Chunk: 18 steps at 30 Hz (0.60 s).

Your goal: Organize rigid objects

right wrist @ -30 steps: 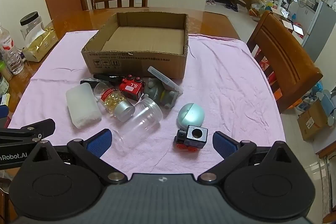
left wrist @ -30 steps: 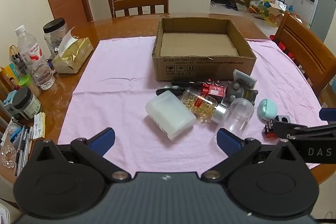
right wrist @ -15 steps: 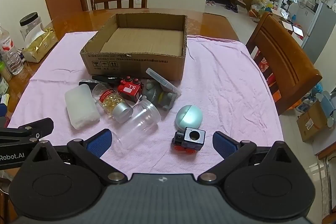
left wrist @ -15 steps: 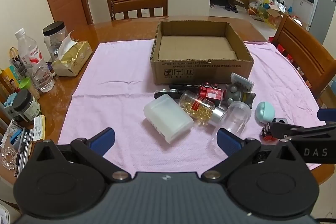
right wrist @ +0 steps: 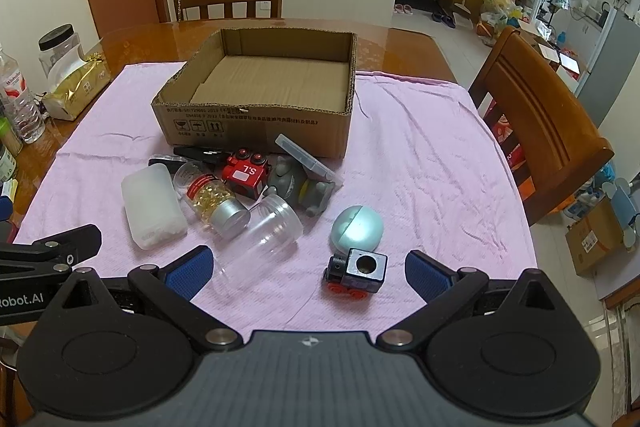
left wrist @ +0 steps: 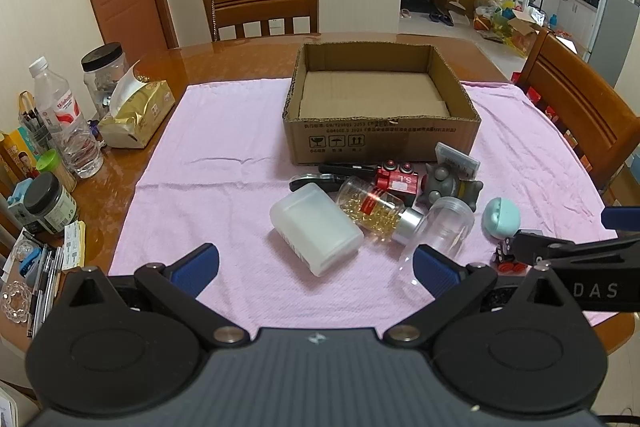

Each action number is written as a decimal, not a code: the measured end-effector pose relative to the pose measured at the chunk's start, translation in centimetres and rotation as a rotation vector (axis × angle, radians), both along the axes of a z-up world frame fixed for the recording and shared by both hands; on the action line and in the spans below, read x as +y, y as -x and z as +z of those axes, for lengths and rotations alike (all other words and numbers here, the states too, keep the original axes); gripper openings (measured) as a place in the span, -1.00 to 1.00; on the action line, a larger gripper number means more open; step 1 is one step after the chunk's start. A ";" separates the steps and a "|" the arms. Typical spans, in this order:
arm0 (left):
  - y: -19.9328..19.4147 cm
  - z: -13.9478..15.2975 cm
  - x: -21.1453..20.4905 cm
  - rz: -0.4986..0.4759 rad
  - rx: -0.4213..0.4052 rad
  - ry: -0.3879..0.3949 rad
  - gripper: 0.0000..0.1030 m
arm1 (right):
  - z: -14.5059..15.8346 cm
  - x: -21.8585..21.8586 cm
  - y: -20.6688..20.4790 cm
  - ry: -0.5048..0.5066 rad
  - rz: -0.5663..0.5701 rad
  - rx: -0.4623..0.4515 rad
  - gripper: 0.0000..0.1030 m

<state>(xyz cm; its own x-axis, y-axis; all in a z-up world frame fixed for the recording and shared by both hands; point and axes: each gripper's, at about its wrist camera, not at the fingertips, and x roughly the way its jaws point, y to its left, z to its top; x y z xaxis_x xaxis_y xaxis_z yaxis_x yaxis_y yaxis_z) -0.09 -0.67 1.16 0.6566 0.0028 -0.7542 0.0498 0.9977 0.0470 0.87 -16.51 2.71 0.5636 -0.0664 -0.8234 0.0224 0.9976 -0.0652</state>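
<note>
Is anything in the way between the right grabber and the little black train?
Nothing visible blocks it. The right gripper is open, and the little black train sits on the pink cloth just ahead of its fingers. The teal ball lies behind the train, on the far side.

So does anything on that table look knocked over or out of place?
Yes: the capsule bottle and the clear jar lie on their sides in a jumble before the empty cardboard box. Nothing looks spilled or broken.

Matt corrugated cardboard box (left wrist: pixel 382 141) on soft pink cloth (left wrist: pixel 224 163) over glossy wooden table (left wrist: pixel 224 61).
</note>
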 end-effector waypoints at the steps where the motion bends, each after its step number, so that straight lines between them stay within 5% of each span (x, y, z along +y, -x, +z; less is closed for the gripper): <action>1: 0.0 0.0 0.0 0.000 -0.001 0.000 0.99 | 0.0 0.0 0.0 0.000 0.000 0.000 1.00; 18: 0.0 0.4 -0.8 0.011 -0.002 -0.001 0.98 | 0.0 -0.8 -0.1 -0.001 0.019 -0.009 1.00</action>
<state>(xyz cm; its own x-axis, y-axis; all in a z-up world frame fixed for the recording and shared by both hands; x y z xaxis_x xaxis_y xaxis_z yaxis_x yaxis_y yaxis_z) -0.09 -1.49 1.53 0.6581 0.0109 -0.7529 0.0388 0.9981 0.0483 1.00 -17.33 2.72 0.5719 -0.0545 -0.8185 0.0036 0.9979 -0.0639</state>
